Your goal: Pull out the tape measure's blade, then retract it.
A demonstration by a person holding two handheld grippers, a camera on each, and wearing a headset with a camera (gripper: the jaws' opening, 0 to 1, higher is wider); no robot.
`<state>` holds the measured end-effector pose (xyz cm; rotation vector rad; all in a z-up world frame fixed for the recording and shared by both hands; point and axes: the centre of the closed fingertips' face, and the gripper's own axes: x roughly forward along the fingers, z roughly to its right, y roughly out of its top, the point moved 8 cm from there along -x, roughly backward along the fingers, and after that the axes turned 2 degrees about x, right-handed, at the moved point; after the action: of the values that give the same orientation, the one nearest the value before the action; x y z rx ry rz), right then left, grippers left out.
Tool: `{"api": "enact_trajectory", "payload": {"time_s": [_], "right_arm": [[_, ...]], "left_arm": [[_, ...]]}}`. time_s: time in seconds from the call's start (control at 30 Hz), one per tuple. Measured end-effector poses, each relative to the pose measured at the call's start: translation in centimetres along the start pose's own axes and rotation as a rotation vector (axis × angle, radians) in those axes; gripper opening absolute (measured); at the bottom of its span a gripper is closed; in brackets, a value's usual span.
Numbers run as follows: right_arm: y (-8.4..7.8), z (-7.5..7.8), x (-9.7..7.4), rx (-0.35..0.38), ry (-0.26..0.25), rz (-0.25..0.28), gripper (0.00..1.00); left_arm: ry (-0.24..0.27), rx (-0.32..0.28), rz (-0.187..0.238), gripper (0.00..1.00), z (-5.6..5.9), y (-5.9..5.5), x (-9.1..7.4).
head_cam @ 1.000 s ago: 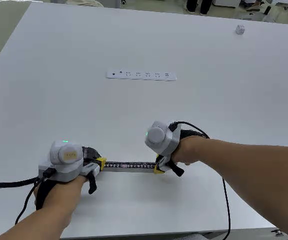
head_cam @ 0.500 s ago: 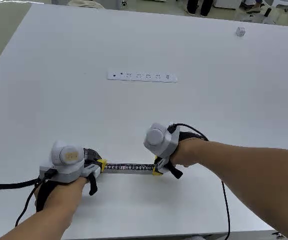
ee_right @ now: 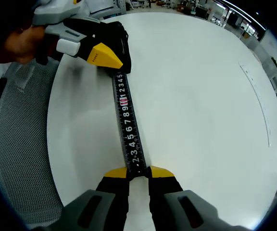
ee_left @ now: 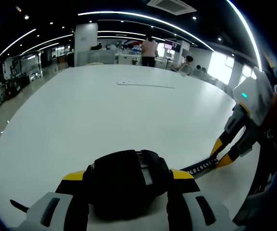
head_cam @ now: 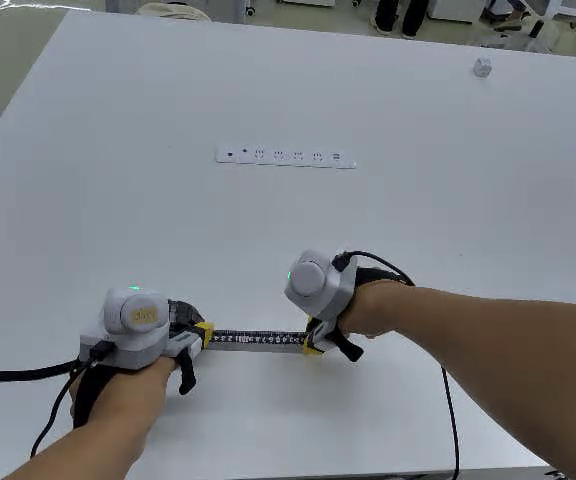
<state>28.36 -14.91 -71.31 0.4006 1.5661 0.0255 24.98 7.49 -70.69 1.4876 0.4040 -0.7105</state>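
Note:
A black tape measure case (ee_left: 126,180) sits between the jaws of my left gripper (ee_left: 128,177), which is shut on it near the table's front left (head_cam: 183,335). Its dark blade (head_cam: 256,339) with white numbers runs right along the tabletop to my right gripper (head_cam: 315,343). In the right gripper view the blade (ee_right: 128,128) stretches from the case (ee_right: 110,36) down to my right gripper (ee_right: 138,173), whose yellow-tipped jaws are shut on the blade's end. The left gripper view shows the blade (ee_left: 201,168) meeting the right gripper (ee_left: 223,153).
A white power strip (head_cam: 285,157) lies mid-table, well beyond the grippers. A small pale object (head_cam: 482,67) rests at the far right. The white table's front edge (head_cam: 298,473) runs just below both hands. A black cable (head_cam: 446,390) trails from the right gripper.
The blade's exposed length has shrunk a little, with the right gripper slightly closer to the left one. The head camera has tilted, shifting the power strip downward.

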Motion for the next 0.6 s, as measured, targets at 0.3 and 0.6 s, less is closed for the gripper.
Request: {"api": "enact_trajectory", "payload": {"time_s": [0.3, 0.6], "right_arm": [[0.24, 0.07, 0.13, -0.006, 0.005, 0.003, 0.15], [0.51, -0.09, 0.18, -0.007, 0.004, 0.008, 0.15]], "left_arm": [[-0.001, 0.0, -0.003, 0.62, 0.01, 0.04, -0.01], [0.0, -0.001, 0.002, 0.62, 0.06, 0.05, -0.02]]}}
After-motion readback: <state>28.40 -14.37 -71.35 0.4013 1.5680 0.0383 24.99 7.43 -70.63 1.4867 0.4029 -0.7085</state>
